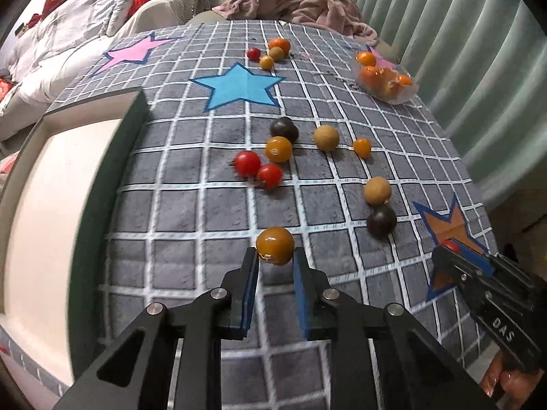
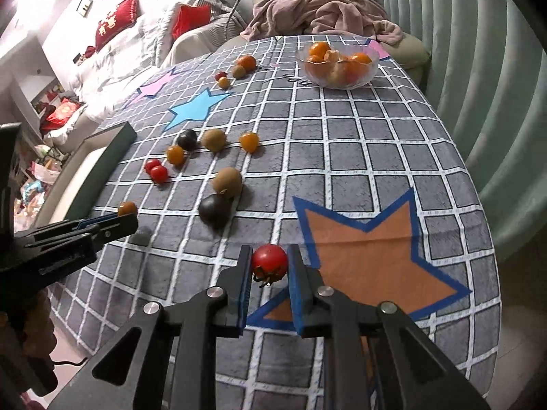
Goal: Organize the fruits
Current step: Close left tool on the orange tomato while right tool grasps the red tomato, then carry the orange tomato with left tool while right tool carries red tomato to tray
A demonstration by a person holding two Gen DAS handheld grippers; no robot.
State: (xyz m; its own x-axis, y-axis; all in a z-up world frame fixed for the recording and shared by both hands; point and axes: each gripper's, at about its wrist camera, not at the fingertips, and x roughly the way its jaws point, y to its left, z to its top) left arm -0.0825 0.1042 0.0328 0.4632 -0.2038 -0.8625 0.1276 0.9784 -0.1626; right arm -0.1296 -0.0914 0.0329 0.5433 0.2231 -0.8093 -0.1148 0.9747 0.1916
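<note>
Orange tomato [image 1: 275,245] clamped in left gripper [image 1: 275,261]; red tomato [image 2: 269,261] clamped in right gripper [image 2: 269,263].

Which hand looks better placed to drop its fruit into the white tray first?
Left, probably. The left gripper, shut on an orange tomato, sits right beside the white tray. The right gripper, shut on a red tomato, is over the orange star, farther from it.

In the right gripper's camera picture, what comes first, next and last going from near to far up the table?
Right gripper pinching a round red tomato → dark purple round fruit → brown fuzzy kiwi → clear glass bowl of oranges.
</note>
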